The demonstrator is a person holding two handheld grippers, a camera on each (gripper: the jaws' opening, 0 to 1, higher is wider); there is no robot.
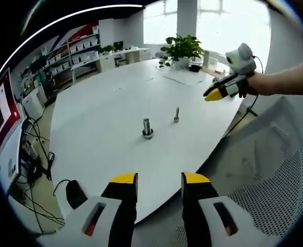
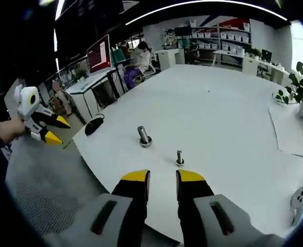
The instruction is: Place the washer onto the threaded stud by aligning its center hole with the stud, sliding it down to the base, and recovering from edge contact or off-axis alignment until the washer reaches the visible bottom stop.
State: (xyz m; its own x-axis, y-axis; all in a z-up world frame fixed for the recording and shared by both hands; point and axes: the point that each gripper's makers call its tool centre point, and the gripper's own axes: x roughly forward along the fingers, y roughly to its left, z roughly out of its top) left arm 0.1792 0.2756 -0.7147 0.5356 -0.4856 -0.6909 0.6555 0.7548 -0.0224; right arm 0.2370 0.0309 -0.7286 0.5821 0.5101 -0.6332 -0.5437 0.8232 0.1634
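White table (image 1: 100, 118), office behind; both grippers (image 1: 159, 180) (image 2: 162, 177) fingers released, empty. Approach washer-based stud (image 1: 147, 128) beside smaller stud (image 1: 176, 114); descend on-axis, slowly

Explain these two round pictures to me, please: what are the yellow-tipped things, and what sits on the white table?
A person holds a hand tool with two yellow-tipped jaws in each hand. Each tool carries a camera looking along its own jaws, giving the left gripper view and the right gripper view. The left gripper and right gripper both stand open and hold nothing. Each also appears off to the side in the other's picture. On the white table stand a larger stud with a ring at its foot and a smaller bolt. A potted plant stands at the far end.
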